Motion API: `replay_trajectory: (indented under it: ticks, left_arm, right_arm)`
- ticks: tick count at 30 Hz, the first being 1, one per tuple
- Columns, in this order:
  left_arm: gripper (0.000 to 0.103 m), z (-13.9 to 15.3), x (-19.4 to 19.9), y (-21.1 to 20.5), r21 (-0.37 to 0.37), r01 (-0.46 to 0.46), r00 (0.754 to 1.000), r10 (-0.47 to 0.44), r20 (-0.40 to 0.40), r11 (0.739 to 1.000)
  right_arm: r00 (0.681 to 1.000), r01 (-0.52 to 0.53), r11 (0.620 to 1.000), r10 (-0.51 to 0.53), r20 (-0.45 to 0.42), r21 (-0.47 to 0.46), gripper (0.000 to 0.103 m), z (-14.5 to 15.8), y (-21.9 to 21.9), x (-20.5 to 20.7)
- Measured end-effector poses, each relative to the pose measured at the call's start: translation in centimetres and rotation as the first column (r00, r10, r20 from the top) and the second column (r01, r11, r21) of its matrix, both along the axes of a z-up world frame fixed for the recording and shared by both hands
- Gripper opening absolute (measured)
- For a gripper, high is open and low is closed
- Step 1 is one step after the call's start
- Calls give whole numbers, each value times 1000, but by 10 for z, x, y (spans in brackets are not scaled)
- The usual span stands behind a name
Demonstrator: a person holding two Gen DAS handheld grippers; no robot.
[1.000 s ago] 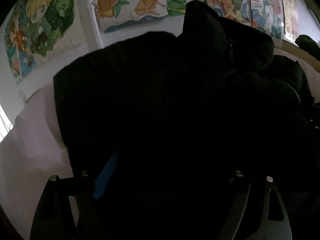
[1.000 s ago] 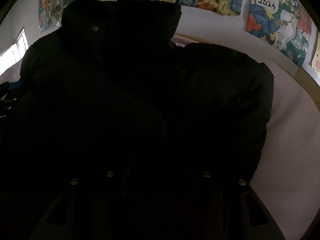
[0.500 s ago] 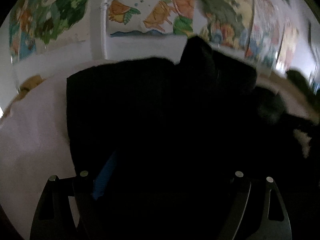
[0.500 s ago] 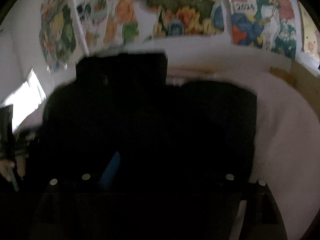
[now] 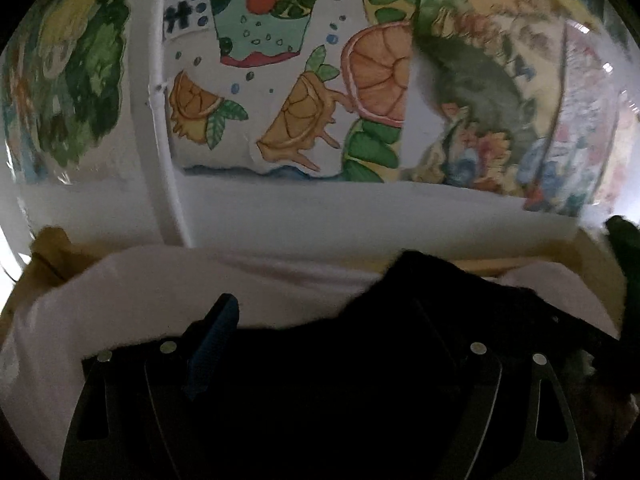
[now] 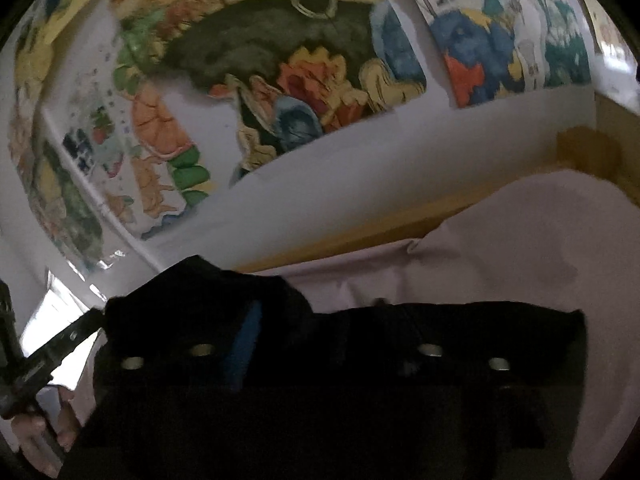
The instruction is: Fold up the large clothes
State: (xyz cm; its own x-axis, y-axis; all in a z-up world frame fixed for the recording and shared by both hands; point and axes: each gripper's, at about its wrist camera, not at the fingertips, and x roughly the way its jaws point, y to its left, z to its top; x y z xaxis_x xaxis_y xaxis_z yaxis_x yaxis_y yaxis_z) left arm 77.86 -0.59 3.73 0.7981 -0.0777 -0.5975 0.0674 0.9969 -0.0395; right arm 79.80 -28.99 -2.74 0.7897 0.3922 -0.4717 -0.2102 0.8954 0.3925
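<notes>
Above the bed (image 5: 120, 288), our left gripper (image 5: 324, 320) has its fingers wide around a thick bunch of the black coat (image 5: 420, 320); we cannot tell whether they press. Our right gripper (image 6: 332, 320) has just been closing, clamped on coat. It looks heavy, soft and bulky, so we would grip seams.

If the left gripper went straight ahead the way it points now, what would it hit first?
Most likely the black coat bunched right before the left gripper; past it lie the pale sheet and the wall with drawings. Depth is unclear here.
</notes>
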Motion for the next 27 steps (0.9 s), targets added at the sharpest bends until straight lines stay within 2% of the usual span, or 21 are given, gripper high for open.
replay_trajectory:
  ticks: [1,2,3,5,6,9,13,17,22,27]
  left_arm:
    - [76,-3,5,0,9,-6,1000,6,-12,1000]
    - [63,-7,6,2,4,-1,1000,1,-19,1000]
    - [53,-10,7,4,-6,10,1000,-10,-24,1000]
    - [11,-17,7,9,-21,28,998,-29,-48,999]
    - [10,-19,5,11,-14,26,998,-27,-51,1000]
    - [6,-11,-20,10,11,19,1000,-20,20,1000]
    - [5,2,-75,8,110,59,986,-75,148,992]
    - [4,5,-124,14,80,113,972,-127,198,990]
    - [3,-16,-165,12,74,164,969,-175,176,984]
    - [3,-48,-165,15,35,151,983,-154,102,988]
  right_arm:
    - [1000,-15,1000,15,7,-1,31,-1,1,-1]
    - [999,-32,999,33,17,-13,18,-1,3,-2]
    - [999,-39,999,40,23,-28,13,-2,5,-4]
    - [998,-50,996,53,46,-71,11,-1,10,-12]
    - [997,-51,994,57,61,-101,11,1,12,-16]
    - [992,-51,983,70,103,-177,9,7,17,-35]
    - [986,-73,971,104,130,-226,8,15,10,-66]
    - [966,-136,947,192,174,-290,7,17,-2,-111]
    - [956,-167,894,250,152,-415,7,1,7,-149]
    - [966,-185,859,249,74,-477,7,-30,16,-150]
